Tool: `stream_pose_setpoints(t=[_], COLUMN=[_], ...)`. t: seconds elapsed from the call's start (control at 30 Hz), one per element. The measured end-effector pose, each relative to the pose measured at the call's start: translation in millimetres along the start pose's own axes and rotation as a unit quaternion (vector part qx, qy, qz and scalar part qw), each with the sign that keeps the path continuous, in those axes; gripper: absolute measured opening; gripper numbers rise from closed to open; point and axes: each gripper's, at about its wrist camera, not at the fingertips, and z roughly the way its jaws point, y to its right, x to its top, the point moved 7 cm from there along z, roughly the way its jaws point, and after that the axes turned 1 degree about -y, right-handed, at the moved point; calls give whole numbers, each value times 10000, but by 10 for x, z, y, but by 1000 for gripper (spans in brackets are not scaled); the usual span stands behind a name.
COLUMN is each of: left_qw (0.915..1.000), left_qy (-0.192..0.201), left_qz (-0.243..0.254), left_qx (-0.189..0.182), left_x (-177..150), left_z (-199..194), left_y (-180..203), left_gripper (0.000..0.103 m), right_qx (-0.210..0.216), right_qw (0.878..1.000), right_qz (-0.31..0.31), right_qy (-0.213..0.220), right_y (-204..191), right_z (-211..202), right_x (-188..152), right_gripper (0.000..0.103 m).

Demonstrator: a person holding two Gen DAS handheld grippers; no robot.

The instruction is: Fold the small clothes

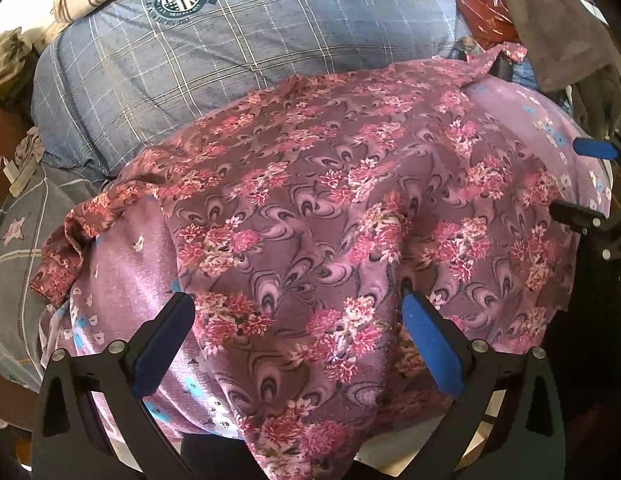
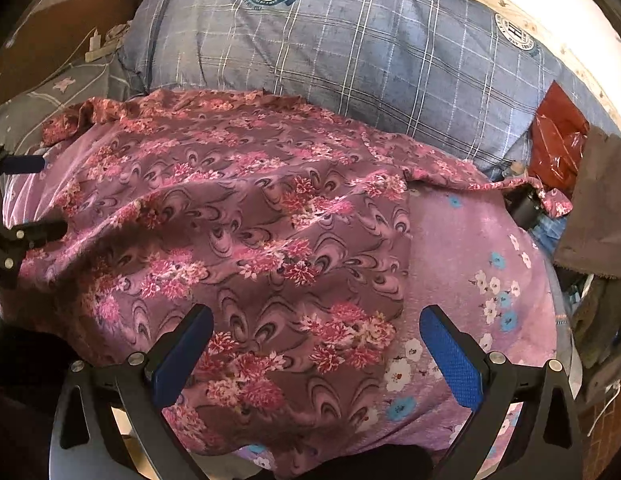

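A mauve garment with pink flower clusters [image 1: 330, 208] [image 2: 238, 216] lies spread over a lilac cloth with small blue and white flowers [image 1: 122, 264] [image 2: 470, 248]. My left gripper [image 1: 298, 312] hovers open over the garment's near edge, blue pads wide apart, nothing between them. My right gripper [image 2: 316, 324] also stands open above the garment's near right part. In the left wrist view the right gripper's fingers [image 1: 590, 150] show at the right edge. In the right wrist view the left gripper's fingers [image 2: 26, 164] show at the left edge. One sleeve [image 1: 70, 240] trails off to the left.
A blue plaid pillow [image 1: 230, 40] [image 2: 350, 48] with a round crest lies behind the garment. A red plastic bag [image 2: 558, 144] and grey-brown cloth [image 2: 598, 208] sit at the right. Grey star-print bedding [image 1: 18, 232] lies at the left.
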Motion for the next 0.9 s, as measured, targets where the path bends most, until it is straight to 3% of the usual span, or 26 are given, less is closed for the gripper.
stream_pose_setpoints(t=[0.33, 0.47, 0.67, 0.73, 0.9], left_qw=[10000, 10000, 9995, 9993, 9990], left_qy=[-19, 9, -25, 140, 120], left_qz=[-23, -17, -250, -322, -430], left_qx=[-21, 38, 165, 133, 63], left_x=[14, -2, 17, 31, 21], left_z=[29, 35, 64, 12, 53], left_y=[2, -32, -156, -193, -220], left_gripper=[103, 103, 103, 103, 103], right_qx=[-9, -249, -192, -172, -257], right_qw=[9999, 9994, 9979, 9976, 9969], right_qz=[115, 260, 605, 676, 736], right_qy=[12, 7, -92, -47, -114], right_y=[35, 97, 247, 276, 305], right_z=[-2, 19, 33, 16, 8], right_x=[-7, -14, 48, 84, 104], right_gripper=[103, 102, 102, 102, 103])
